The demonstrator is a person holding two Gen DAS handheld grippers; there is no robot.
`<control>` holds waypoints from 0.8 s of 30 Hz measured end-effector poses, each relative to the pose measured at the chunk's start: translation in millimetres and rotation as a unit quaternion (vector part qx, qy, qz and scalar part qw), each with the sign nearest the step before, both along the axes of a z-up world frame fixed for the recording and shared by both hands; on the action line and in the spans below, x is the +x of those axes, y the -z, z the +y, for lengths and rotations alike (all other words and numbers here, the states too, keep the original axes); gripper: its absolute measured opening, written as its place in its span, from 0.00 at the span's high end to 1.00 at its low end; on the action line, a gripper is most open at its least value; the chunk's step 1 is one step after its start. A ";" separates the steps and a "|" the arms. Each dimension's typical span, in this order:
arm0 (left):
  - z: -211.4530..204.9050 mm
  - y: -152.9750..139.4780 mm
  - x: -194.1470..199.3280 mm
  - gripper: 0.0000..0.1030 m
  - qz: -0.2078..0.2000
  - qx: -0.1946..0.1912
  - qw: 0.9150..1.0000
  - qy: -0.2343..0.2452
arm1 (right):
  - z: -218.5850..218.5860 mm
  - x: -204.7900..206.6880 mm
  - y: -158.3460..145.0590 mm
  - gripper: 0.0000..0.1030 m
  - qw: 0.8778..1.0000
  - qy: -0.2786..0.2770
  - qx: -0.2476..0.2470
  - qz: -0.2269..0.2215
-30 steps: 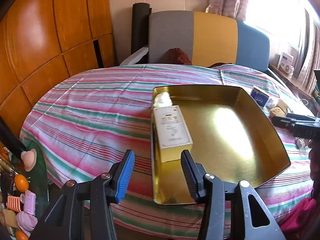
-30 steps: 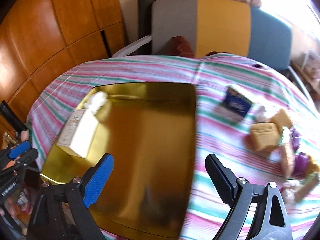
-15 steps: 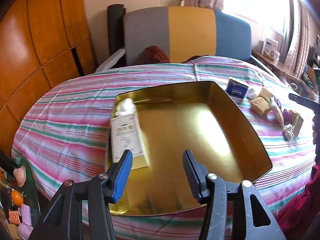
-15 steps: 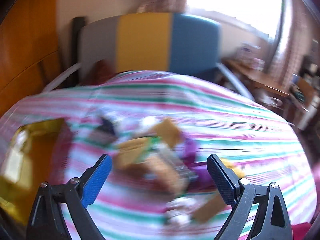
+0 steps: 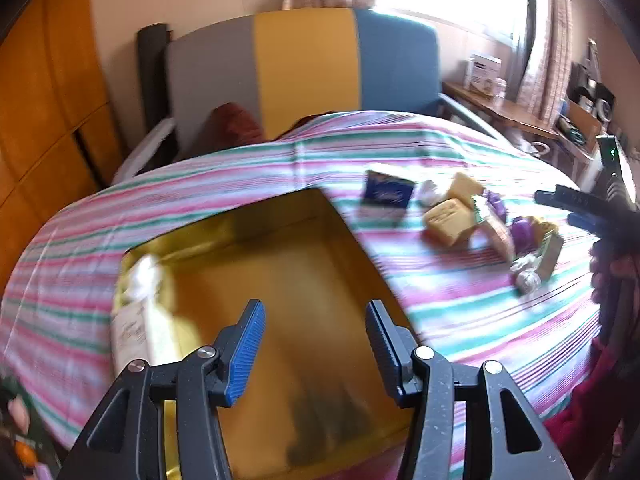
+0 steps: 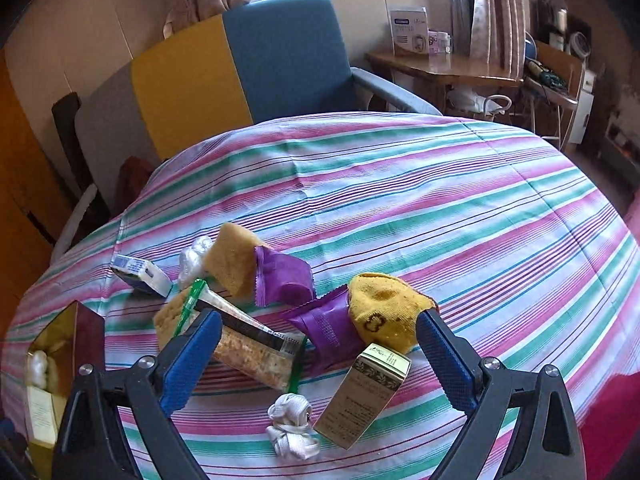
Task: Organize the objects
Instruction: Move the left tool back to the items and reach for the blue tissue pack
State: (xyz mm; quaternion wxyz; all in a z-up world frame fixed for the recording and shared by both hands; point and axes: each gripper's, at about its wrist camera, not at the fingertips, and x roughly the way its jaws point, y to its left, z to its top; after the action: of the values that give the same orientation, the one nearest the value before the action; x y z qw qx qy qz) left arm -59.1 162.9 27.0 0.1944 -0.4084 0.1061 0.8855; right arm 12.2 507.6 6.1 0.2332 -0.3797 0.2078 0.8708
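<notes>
Currently, the task appears to be at an early stage: the gold tray on the striped worktop holds only a cream carton and a white wad, both against its left wall. The remaining items lie in a loose pile on the cloth to the right of the tray: a blue-and-white box, two tan sponges, two purple sachets, a long snack packet, a yellow sock, an olive-printed carton and a white cord bundle. The right tool hovers over this pile, spread wide and holding nothing. The left tool hangs above the tray, likewise spread and empty. The olive-printed carton lies tilted, its long axis running from near-left to far-right, its lid end toward the sock. The snack packet's long axis runs diagonally from far-left to near-right, between the right tool's fingers.
</notes>
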 end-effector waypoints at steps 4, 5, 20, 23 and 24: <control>35.2 1.4 -23.8 0.31 -0.035 0.012 0.999 0.023 | -1.2 2.3 -1.9 0.04 1.000 -0.005 -0.015 0.012; 43.8 0.8 -29.0 0.30 -0.036 0.013 0.999 0.027 | -1.1 2.8 -2.6 0.03 1.000 -0.007 -0.018 0.016; 153.5 25.7 -141.6 0.23 -0.140 0.078 0.987 0.010 | 4.7 3.0 1.4 0.00 0.995 -0.021 -0.090 0.034; 168.9 27.5 -165.4 0.23 -0.127 0.084 0.988 -0.012 | 4.9 2.3 1.8 0.00 0.995 -0.023 -0.095 0.035; 174.4 26.7 -172.0 0.23 -0.115 0.083 0.990 -0.013 | 5.0 2.0 2.1 0.00 0.994 -0.024 -0.098 0.035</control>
State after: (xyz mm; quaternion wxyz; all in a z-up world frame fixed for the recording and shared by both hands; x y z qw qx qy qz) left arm -231.1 337.2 0.2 0.2268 -0.4915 0.0034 0.8408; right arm 14.2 512.6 3.9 0.1664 -0.3752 0.2906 0.8643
